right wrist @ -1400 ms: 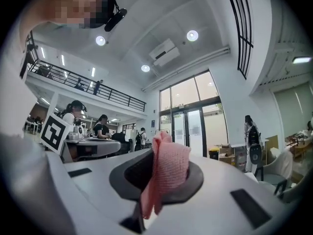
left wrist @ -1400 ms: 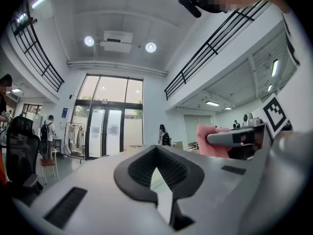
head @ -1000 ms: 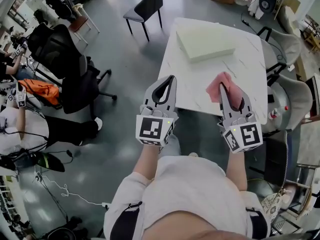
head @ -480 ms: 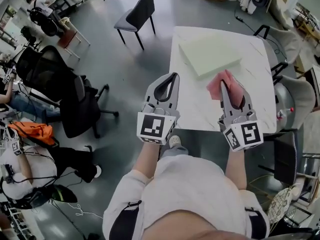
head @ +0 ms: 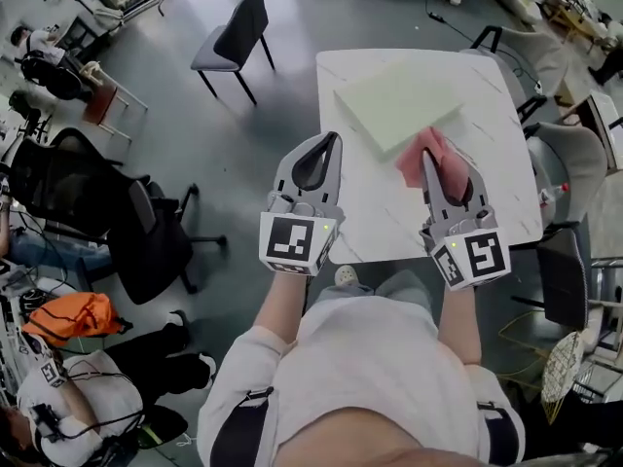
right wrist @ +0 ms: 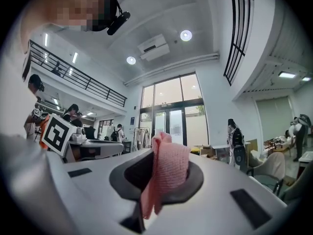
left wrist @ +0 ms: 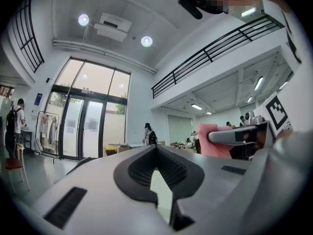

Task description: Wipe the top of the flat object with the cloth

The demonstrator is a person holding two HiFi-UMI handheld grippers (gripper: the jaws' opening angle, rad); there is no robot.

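Observation:
A flat pale green slab (head: 397,98) lies on the white table (head: 492,178), toward its far side. My right gripper (head: 428,157) is shut on a pink cloth (head: 419,161), held above the table just short of the slab's near corner. The right gripper view shows the cloth (right wrist: 168,173) bunched between the jaws and sticking up past the right gripper (right wrist: 161,155). My left gripper (head: 331,144) is shut with nothing in it and hangs at the table's left edge. From the left gripper (left wrist: 156,148), the pink cloth (left wrist: 212,140) shows at the right.
A black chair (head: 234,35) stands on the grey floor left of the table. Office chairs (head: 146,246) and seated people fill the left side. More chairs (head: 565,159) crowd the table's right edge. The room is a tall hall with glass doors (right wrist: 168,114).
The table has come closer in the head view. Both grippers have moved forward, and the cloth now sits near the slab's near corner. Both grippers keep the same state.

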